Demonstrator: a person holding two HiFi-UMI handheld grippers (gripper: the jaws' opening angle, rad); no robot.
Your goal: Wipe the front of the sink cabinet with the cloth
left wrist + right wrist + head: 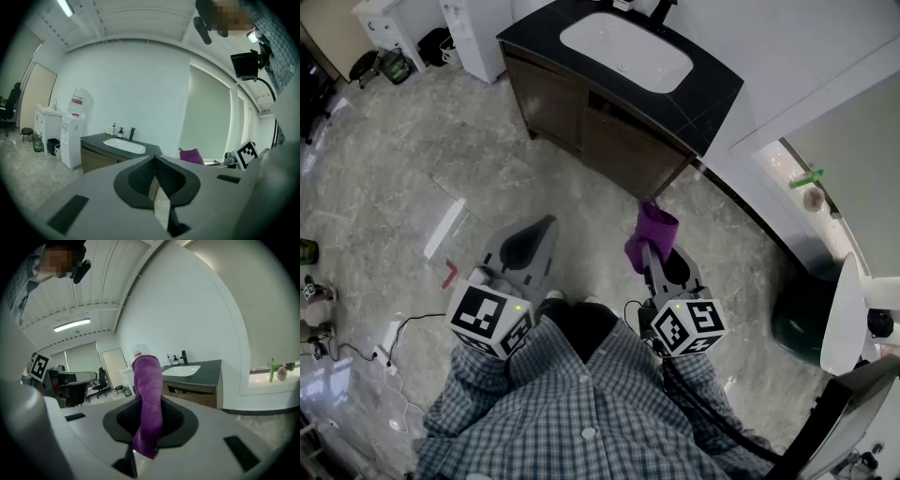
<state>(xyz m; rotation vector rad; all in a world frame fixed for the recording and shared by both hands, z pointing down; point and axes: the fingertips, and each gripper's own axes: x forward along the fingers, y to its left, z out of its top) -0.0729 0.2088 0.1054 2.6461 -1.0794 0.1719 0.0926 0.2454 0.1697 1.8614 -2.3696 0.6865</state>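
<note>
The right gripper point(654, 251), clamped on the cloth point(651, 228), stands nearer the cabinet front point(609, 145), which lies straight ahead; the left gripper point(542, 228) is closed and empty.

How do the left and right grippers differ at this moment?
The left gripper has its jaws closed on nothing, while the right gripper clamps the purple cloth, which stands up past its tips. The right gripper also looks nearer the sink cabinet than the left gripper. Both point toward the cabinet, and neither touches it.
</note>
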